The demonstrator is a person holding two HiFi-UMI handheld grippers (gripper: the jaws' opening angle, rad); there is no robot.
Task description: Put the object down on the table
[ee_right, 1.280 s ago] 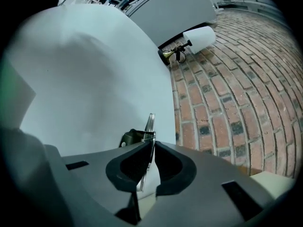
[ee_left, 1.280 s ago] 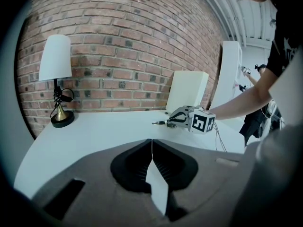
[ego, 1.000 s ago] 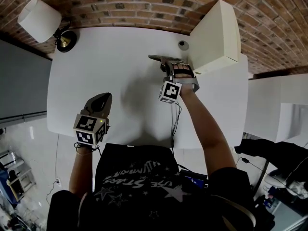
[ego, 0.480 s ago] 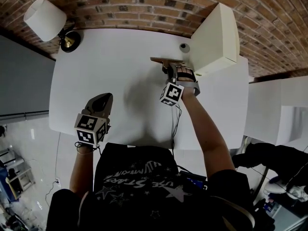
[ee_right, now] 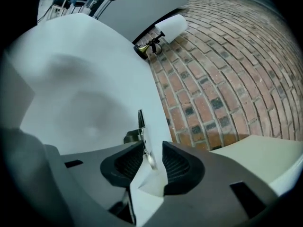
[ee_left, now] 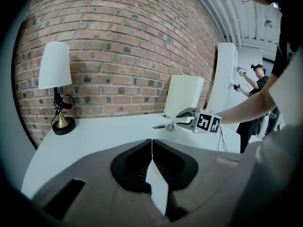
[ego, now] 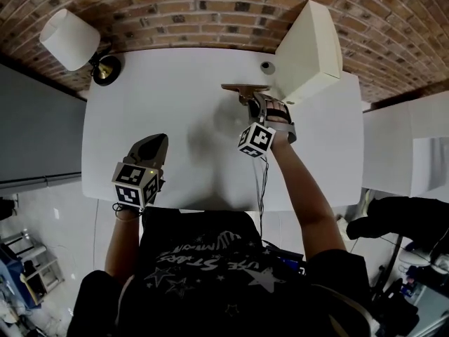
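Observation:
A thin flat board with a metal clip (ego: 244, 88) lies at the far side of the white table (ego: 175, 104), just left of the white box. My right gripper (ego: 254, 98) is right behind it. In the right gripper view the clip end (ee_right: 142, 129) stands edge-on between the jaws, which are opening, with a gap showing on the right side. My left gripper (ego: 153, 140) hovers over the table's near left part, its jaws shut with nothing between them (ee_left: 152, 143). The left gripper view shows the board (ee_left: 163, 125) sticking out from the right gripper.
A large white box (ego: 309, 48) stands at the back right against the brick wall, with a small round object (ego: 266, 67) beside it. A table lamp (ego: 70, 39) sits at the back left corner. A cable (ego: 263, 181) hangs off the near edge.
The right gripper's jaws have opened around the board's clip end. The board stays at the same spot by the white box. The left gripper has not moved.

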